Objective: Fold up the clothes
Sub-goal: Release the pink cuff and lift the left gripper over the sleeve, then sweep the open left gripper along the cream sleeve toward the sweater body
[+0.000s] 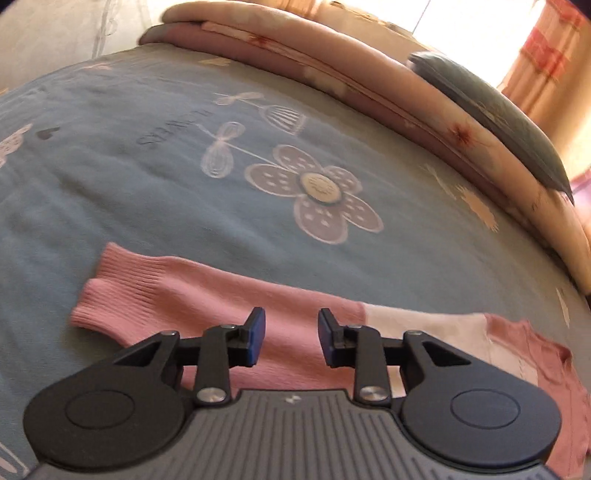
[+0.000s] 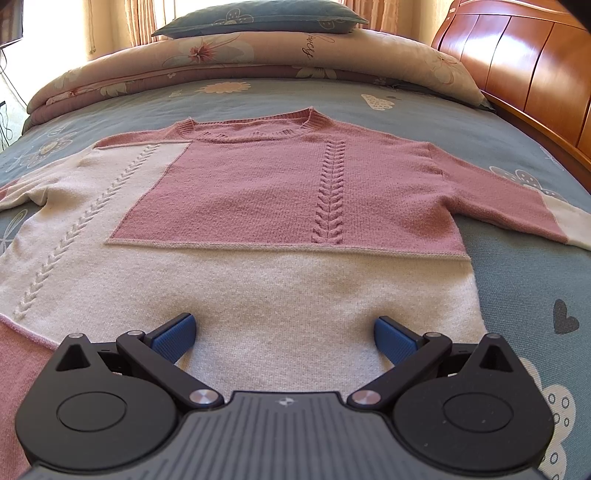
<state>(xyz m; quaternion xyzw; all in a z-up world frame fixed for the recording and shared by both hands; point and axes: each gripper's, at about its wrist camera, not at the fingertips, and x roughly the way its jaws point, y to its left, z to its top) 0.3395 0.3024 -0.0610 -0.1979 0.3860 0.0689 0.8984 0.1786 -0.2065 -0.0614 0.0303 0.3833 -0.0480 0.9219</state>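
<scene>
The knitted sweater [image 2: 280, 206], pink and cream with cable braids, lies spread flat and face up on the bed [image 2: 517, 266], its neckline toward the folded quilt [image 2: 221, 55] and the pillow [image 2: 258, 16] on top of it. I judge it soft, limp and rather light; the knit will stretch and sag if it is lifted by one point, and it should grip well between the pads. Good places to take hold seem to be the ribbed cuff, the shoulder seam or the cream hem, because the edges there are thicker.

One sleeve [image 1: 207, 291] stretches out sideways from the sweater's body, with its ribbed pink cuff [image 1: 110, 284] flat on the sheet. The left tongs [image 1: 291, 336] hang above this sleeve, tilted downward, the jaws a little apart with nothing between them. The right tongs [image 2: 284, 339] point down at the cream hem, nearer to me than the neckline, jaws wide apart, empty.
</scene>
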